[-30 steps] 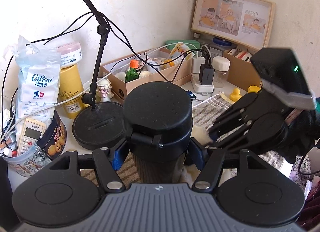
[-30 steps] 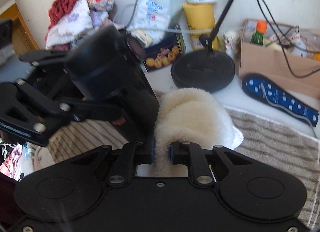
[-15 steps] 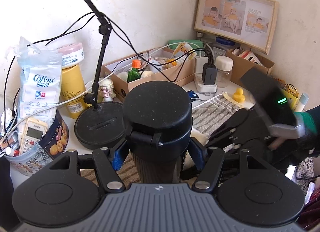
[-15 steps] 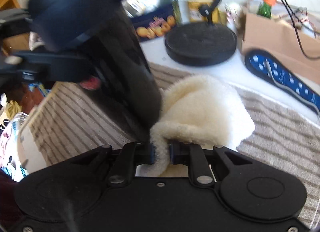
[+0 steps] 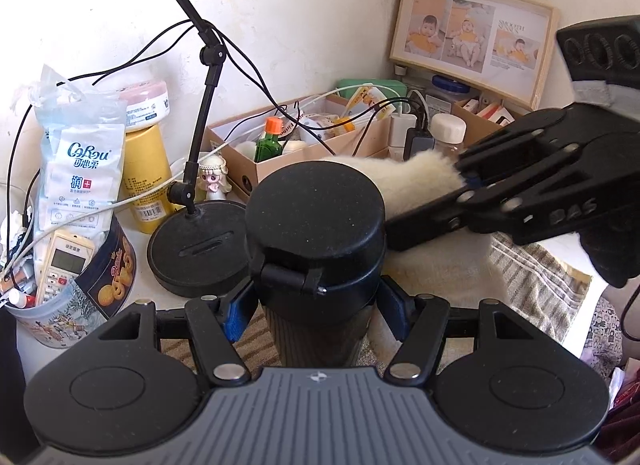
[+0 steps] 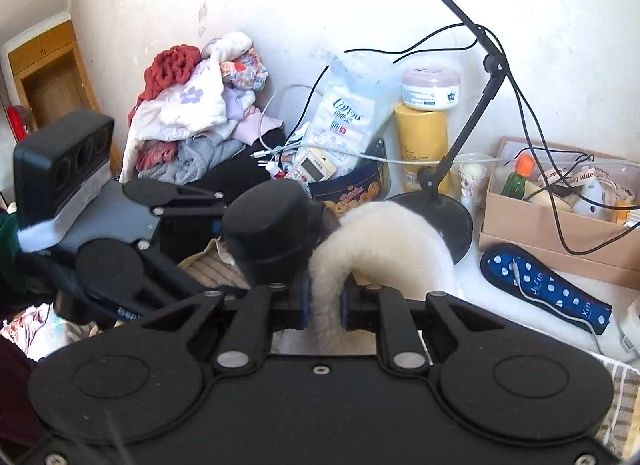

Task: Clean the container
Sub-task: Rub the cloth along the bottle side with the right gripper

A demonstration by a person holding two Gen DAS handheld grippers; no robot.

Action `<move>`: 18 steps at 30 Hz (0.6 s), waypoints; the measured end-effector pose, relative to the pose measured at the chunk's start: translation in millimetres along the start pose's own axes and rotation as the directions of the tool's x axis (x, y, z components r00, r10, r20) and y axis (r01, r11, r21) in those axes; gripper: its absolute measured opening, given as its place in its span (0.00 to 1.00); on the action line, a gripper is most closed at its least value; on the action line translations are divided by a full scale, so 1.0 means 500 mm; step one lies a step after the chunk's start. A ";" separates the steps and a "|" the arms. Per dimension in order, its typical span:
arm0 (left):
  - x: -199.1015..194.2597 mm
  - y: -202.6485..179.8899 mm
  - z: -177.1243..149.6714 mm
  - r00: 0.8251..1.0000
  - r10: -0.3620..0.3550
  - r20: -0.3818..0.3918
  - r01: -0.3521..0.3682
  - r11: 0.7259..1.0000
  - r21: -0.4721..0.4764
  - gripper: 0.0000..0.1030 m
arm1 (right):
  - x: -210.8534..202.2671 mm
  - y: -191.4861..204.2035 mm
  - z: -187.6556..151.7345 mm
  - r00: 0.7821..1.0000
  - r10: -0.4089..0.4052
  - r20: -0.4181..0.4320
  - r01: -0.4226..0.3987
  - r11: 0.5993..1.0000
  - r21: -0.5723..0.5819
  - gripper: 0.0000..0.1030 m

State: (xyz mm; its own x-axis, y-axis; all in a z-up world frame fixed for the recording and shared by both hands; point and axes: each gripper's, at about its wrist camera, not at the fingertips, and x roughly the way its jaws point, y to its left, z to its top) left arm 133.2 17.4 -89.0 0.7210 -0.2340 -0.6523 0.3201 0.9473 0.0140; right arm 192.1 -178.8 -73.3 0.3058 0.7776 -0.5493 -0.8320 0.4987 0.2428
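Nearest you: your left gripper [image 5: 314, 307] clamped on the black lidded container [image 5: 316, 233], upright over the striped towel [image 5: 536, 277]. Right of it: your right gripper [image 6: 324, 299] pinching a cream fleece cloth [image 6: 380, 241] draped against the lid's right edge. Far: lamp base [image 5: 196, 249], cardboard box [image 5: 304, 153], framed photos [image 5: 472, 37].

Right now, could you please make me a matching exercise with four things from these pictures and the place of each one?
Things:
1. black flask
2. fluffy cloth
3. pink-lidded jar
4. green bottle

Places:
a. inside the cardboard box
b. on top of the yellow canister
c. between the left gripper fingers
d. pinched in the right gripper

Pairs: 1-c, 2-d, 3-b, 4-a
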 end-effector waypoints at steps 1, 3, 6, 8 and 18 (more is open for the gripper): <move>0.000 -0.001 0.000 1.000 0.002 -0.001 -0.002 1.000 0.000 0.62 | 0.006 -0.002 0.000 1.000 -0.002 -0.005 0.002 1.000 0.000 0.13; 0.000 -0.002 0.001 1.000 0.001 -0.003 -0.001 1.000 0.003 0.62 | 0.028 -0.013 -0.014 0.999 0.003 -0.036 -0.002 1.000 0.026 0.13; 0.000 -0.002 0.001 1.000 0.000 -0.005 0.000 1.000 0.007 0.62 | 0.066 -0.033 -0.044 0.996 0.029 -0.089 -0.021 0.996 0.087 0.13; 0.000 -0.002 0.001 1.000 0.000 -0.005 0.000 1.000 0.006 0.62 | 0.090 -0.034 -0.066 0.991 0.037 -0.127 -0.023 0.994 0.105 0.13; 0.002 -0.007 0.002 1.000 0.004 -0.005 -0.003 1.000 0.006 0.62 | 0.167 -0.036 -0.140 0.961 0.039 -0.273 -0.004 0.992 0.127 0.13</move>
State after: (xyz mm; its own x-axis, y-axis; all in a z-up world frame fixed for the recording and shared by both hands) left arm 133.4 13.5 -88.6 0.7188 -0.2295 -0.6563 0.3210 0.9469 0.0205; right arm 200.3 -149.7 -179.5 0.1351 0.6628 -0.7365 -0.7676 0.5401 0.3451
